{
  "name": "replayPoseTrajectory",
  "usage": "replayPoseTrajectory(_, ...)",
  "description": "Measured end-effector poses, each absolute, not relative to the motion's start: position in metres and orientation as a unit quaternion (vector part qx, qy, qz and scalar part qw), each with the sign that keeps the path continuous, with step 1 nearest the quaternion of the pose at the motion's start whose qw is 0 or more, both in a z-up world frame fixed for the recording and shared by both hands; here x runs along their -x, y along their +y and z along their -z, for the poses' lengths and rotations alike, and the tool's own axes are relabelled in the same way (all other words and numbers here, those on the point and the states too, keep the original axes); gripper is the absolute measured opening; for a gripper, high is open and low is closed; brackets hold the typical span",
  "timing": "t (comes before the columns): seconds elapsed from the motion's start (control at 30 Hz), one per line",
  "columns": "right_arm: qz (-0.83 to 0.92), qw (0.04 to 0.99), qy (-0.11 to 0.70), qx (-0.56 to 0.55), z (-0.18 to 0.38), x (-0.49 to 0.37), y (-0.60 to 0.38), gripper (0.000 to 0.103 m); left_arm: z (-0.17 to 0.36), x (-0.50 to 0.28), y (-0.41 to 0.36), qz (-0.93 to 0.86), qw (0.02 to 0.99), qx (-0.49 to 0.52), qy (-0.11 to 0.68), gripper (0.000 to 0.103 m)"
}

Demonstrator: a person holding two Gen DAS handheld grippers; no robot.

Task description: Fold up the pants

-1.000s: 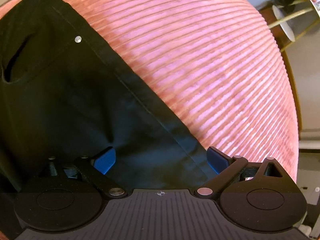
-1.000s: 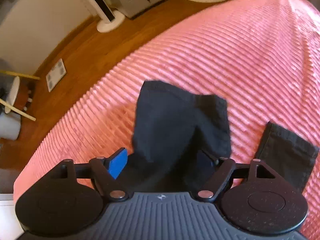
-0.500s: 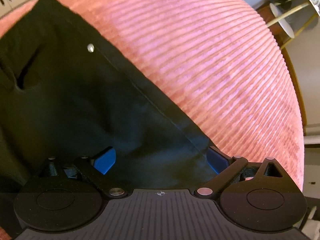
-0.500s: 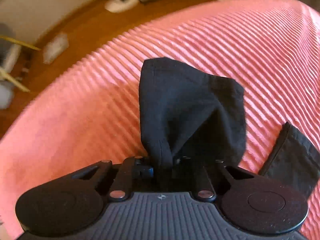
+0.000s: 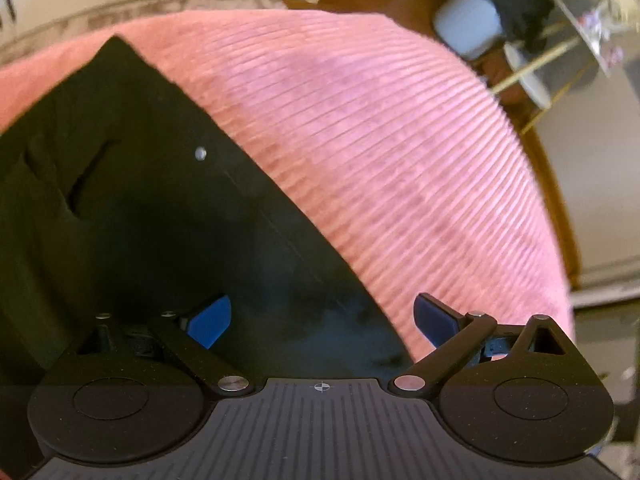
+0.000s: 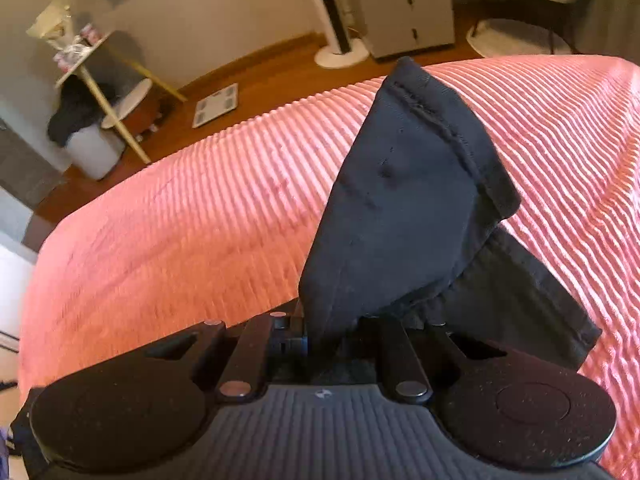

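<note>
Black pants (image 5: 140,220) lie flat on the pink ribbed bedspread (image 5: 400,160) under the left gripper (image 5: 322,320), whose blue pads are spread wide over the waistband, which runs diagonally up-left past a metal rivet (image 5: 200,154). Only the right wrist view shows a leg hem (image 6: 408,200) lifted off the bedspread, pinched fast in the right gripper (image 6: 332,332) and pointing up and away.

Right gripper (image 6: 336,336) jaws, open a second ago, now clamping pant leg hem (image 6: 404,208); hem rising off pink bedspread (image 6: 180,220). Left gripper (image 5: 320,316) pulling back; more waistband (image 5: 168,184), floor coming into view.
</note>
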State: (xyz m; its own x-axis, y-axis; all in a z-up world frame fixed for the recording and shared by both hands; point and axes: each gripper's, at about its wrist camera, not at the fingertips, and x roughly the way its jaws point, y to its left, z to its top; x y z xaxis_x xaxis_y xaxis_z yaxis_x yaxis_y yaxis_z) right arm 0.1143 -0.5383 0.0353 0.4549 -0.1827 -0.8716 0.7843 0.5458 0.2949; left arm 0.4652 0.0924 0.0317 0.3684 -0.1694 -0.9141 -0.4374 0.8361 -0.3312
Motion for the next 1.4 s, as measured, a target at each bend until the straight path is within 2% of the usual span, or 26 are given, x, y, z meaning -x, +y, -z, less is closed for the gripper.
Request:
replayPoseTrajectory(0.07,0.304,0.786,0.402,-0.358,-0.038,-0.105,-0.532,0.013,-0.015,-0.475,0.092,-0.095,0.762,0.264,0.583,0.099)
replayPoseTrajectory(0.13,0.294,0.8,0.388,-0.352,-0.043,-0.093,-0.522,0.013,0.002,-0.478,0.093,-0.093,0.741,0.305,0.591,0.092)
replayPoseTrajectory(0.2,0.28,0.815,0.372,-0.344,-0.047,-0.077,-0.511,0.013,0.008,-0.475,0.09,-0.058,0.745,0.32,0.583,0.063)
replayPoseTrajectory(0.23,0.276,0.822,0.365,-0.338,-0.049,-0.067,-0.506,0.013,0.008,-0.47,0.088,-0.045,0.751,0.316,0.578,0.054)
replayPoseTrajectory(0.3,0.264,0.838,0.35,-0.327,-0.053,-0.045,-0.491,0.013,0.006,-0.451,0.088,-0.023,0.762,0.325,0.559,0.014)
replayPoseTrajectory(0.4,0.255,0.852,0.329,-0.318,-0.048,-0.007,-0.472,0.013,-0.003,-0.408,0.095,0.0,0.795,0.308,0.522,0.011)
replayPoseTrajectory(0.6,0.259,0.847,0.306,-0.351,-0.009,0.06,-0.445,0.013,-0.005,-0.281,0.153,0.037,0.811,0.349,0.467,0.004)
replayPoseTrajectory(0.73,0.265,0.839,0.301,-0.367,0.004,0.075,-0.439,0.016,0.008,-0.192,0.191,0.036,0.805,0.361,0.47,0.004)
replayPoseTrajectory(0.77,0.264,0.839,0.302,-0.368,0.005,0.076,-0.437,0.016,0.01,-0.185,0.197,0.033,0.802,0.358,0.477,0.005)
replayPoseTrajectory(0.8,0.263,0.838,0.304,-0.37,0.007,0.075,-0.436,0.016,0.009,-0.185,0.2,0.035,0.806,0.351,0.476,0.012)
replayPoseTrajectory(0.83,0.262,0.839,0.307,-0.365,0.009,0.075,-0.433,0.016,0.003,-0.189,0.201,0.043,0.814,0.339,0.47,0.023)
replayPoseTrajectory(0.9,0.265,0.841,0.314,-0.352,0.014,0.071,-0.428,0.016,-0.01,-0.204,0.19,0.042,0.827,0.322,0.459,0.097)
replayPoseTrajectory(0.93,0.267,0.84,0.316,-0.352,0.018,0.072,-0.422,0.016,-0.019,-0.213,0.183,0.037,0.834,0.319,0.449,0.103)
replayPoseTrajectory(1.0,0.263,0.839,0.315,-0.358,0.023,0.076,-0.42,0.016,-0.032,-0.241,0.164,0.049,0.85,0.309,0.424,0.102)
replayPoseTrajectory(1.13,0.257,0.831,0.315,-0.38,0.032,0.09,-0.422,0.016,-0.035,-0.317,0.119,0.037,0.854,0.253,0.454,0.102)
replayPoseTrajectory(1.2,0.256,0.827,0.315,-0.389,0.037,0.092,-0.424,0.016,-0.018,-0.363,0.099,-0.001,0.842,0.206,0.499,0.101)
replayPoseTrajectory(1.23,0.256,0.824,0.316,-0.394,0.039,0.092,-0.425,0.016,-0.01,-0.374,0.095,-0.022,0.838,0.192,0.511,0.099)
replayPoseTrajectory(1.27,0.258,0.819,0.319,-0.401,0.042,0.092,-0.428,0.02,0.0,-0.384,0.091,-0.032,0.835,0.186,0.517,0.077)
replayPoseTrajectory(1.3,0.259,0.814,0.32,-0.411,0.045,0.092,-0.432,0.027,0.008,-0.389,0.091,-0.019,0.829,0.205,0.52,0.036)
replayPoseTrajectory(1.33,0.262,0.809,0.32,-0.417,0.046,0.092,-0.435,0.033,0.014,-0.39,0.094,-0.004,0.818,0.238,0.524,0.022)
replayPoseTrajectory(1.4,0.283,0.8,0.309,-0.43,0.046,0.093,-0.445,0.057,0.015,-0.385,0.101,-0.003,0.813,0.287,0.507,0.011)
